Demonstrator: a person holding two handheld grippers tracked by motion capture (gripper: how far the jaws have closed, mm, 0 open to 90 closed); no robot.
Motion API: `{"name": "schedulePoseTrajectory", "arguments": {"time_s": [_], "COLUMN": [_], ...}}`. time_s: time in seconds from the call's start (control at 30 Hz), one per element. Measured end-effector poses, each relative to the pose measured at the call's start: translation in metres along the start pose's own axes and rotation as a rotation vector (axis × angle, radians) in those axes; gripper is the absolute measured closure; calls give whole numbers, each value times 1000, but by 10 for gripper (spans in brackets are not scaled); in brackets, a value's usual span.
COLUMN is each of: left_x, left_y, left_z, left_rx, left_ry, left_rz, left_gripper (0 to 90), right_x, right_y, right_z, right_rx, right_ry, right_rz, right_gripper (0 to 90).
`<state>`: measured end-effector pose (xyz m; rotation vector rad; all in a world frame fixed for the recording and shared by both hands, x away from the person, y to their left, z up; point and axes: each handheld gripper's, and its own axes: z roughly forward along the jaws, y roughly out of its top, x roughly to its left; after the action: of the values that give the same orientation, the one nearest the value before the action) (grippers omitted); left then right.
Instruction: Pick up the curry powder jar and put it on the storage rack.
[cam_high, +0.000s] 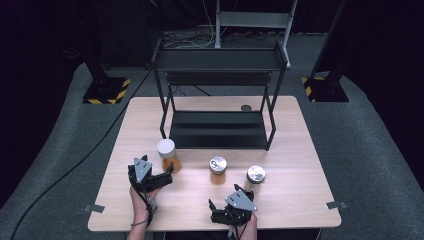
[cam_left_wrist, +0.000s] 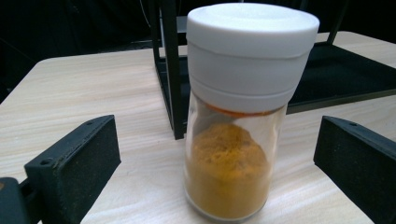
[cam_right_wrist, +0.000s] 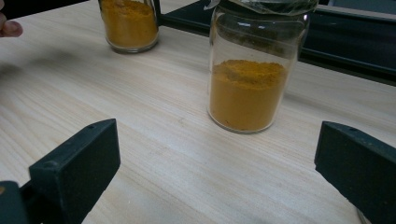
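Wooden table (cam_high: 300, 200), black shelf rack (cam_high: 217, 127) behind. White-capped spice jar (cam_left_wrist: 236, 140) stands upright beside the rack's leg, between the left gripper (cam_high: 167, 172)'s wide-apart jaws, untouched. Glass: rigid, smooth, breakable, probably light; grasp mid-body below cap.

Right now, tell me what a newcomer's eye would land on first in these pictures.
Three glass jars of orange-yellow powder stand in a row on the wooden table, in front of a black metal rack. The white-capped jar stands at the left of the row, right ahead of the left gripper, whose jaws are open. The middle jar has a silvery lid and stands ahead of the right gripper, open too.
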<state>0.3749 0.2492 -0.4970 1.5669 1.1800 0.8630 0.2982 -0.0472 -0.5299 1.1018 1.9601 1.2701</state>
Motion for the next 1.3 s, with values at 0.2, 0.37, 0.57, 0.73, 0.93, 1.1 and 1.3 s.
{"name": "schedulePoseTrajectory", "arguments": {"time_s": [0.2,0.37,0.57,0.73,0.93,1.1,1.3], "left_x": [-1,-5,-9,-10,-11,-13,-13], "left_y": [5,13,17,17,18,17,15], "left_z": [8,13,21,26,30,30,29], "left_rx": [-4,-22,-24,-14,-7,-5,18], "left_ry": [-24,-25,-14,-2,11,5,1], "left_rz": [-13,-17,-9,-3,2,16,8], "left_gripper": [0,0,0,0,0,23,239], "right_x": [0,1,1,0,1,1,1], "right_y": [0,0,0,0,0,0,0], "right_z": [0,1,1,1,0,0,0], "right_rx": [-2,6,11,7,3,-1,-2], "right_ry": [-1,-12,1,-3,-2,-3,-5], "right_rz": [0,-6,-8,-5,-9,-11,-14], "right_gripper": [0,0,0,0,0,0,7]}}
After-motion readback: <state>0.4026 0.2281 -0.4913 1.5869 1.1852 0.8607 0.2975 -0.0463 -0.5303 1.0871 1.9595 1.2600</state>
